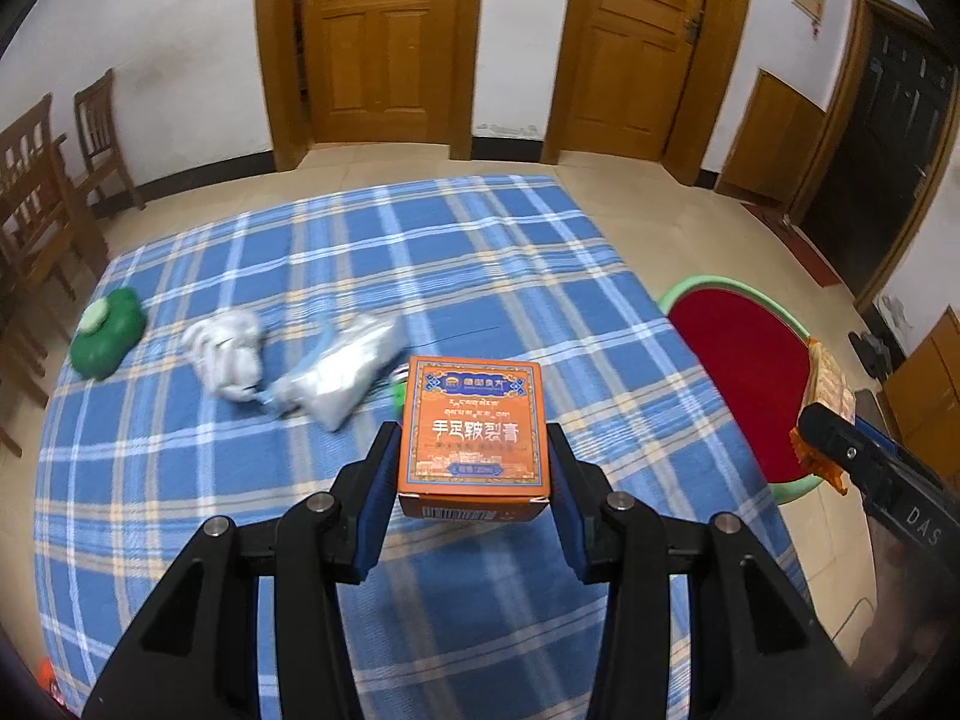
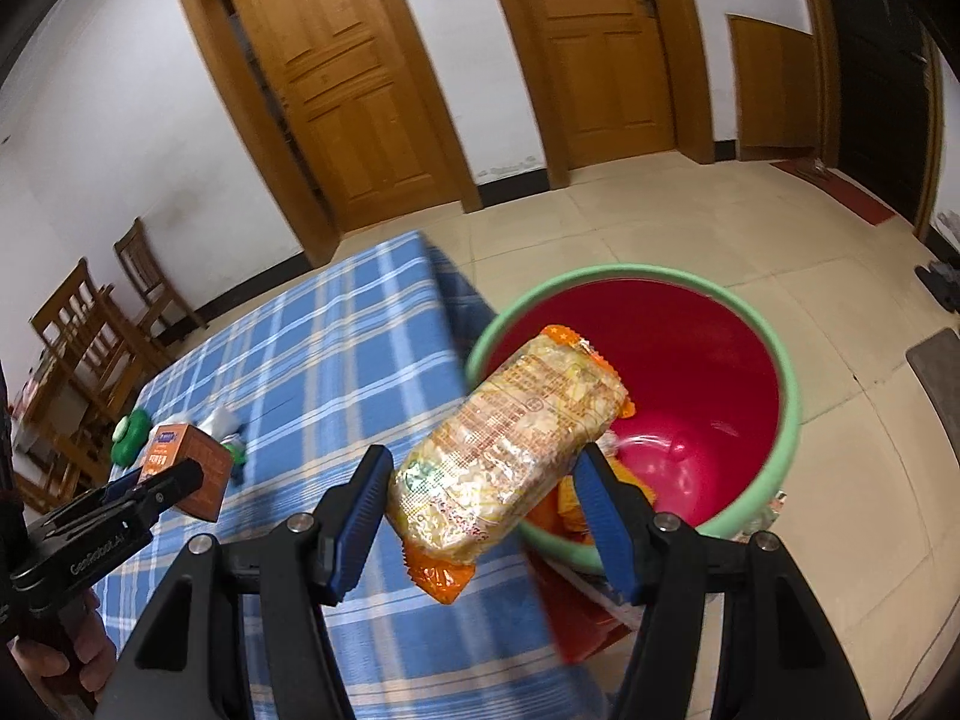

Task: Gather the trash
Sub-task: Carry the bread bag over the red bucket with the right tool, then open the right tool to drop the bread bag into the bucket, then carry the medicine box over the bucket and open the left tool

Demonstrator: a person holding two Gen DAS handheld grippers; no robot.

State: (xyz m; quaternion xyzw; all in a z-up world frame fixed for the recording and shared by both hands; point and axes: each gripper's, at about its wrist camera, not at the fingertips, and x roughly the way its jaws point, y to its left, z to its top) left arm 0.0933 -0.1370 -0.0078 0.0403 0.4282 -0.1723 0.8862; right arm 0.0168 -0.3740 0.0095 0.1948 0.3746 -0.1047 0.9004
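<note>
Bin [image 2: 774, 468] (red inside), wrappers [image 2: 570, 510] in it

orange box [image 1: 474, 426]: printed cardboard, smooth, slight sheen
snack packet [image 2: 510, 450]: clear crinkled plastic film, glossy
bin [image 2: 786, 420]: smooth plastic, red inside glossy, green rim
tablecloth [image 1: 240, 510]: blue plaid woven cloth, matt
fingers [image 1: 375, 516]: matt black plastic, ribbed blue pads, possibly rubber
doors [image 1: 378, 36]: varnished wood

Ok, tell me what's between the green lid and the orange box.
In the left wrist view, a crumpled white wad and a silvery wrapper lie between the green lid and the orange box.
</note>
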